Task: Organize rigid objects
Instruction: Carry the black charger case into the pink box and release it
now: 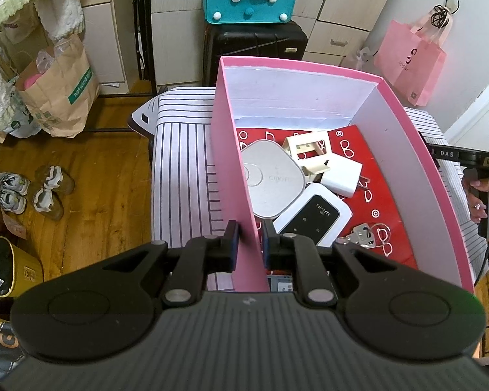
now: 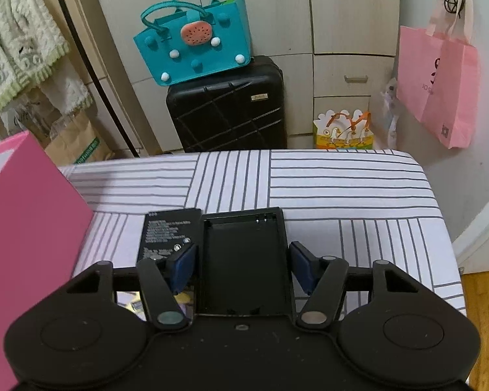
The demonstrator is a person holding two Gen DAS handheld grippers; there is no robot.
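A pink box [image 1: 420,169] with white inner walls stands on the striped table [image 1: 185,150]. My left gripper [image 1: 249,232] is shut on its near left wall. Inside, on a red patterned sheet [image 1: 391,192], lie a grey rounded device [image 1: 270,179], a black-and-white Wi-Fi unit [image 1: 313,221], a white charger [image 1: 342,176], a cream adapter [image 1: 308,146] and keys [image 1: 362,235]. In the right wrist view my right gripper [image 2: 243,251] grips a black plastic back cover [image 2: 244,260], a blue pad against each long edge. A flat black battery [image 2: 169,231] lies on the cloth just left of it.
The box's pink outer wall [image 2: 26,234] fills the left of the right wrist view. Beyond the table stand a black suitcase [image 2: 228,110] with a teal bag [image 2: 195,55] on top, and a pink bag [image 2: 440,91] hangs at the right. A hand [image 1: 479,195] shows at the left view's right edge.
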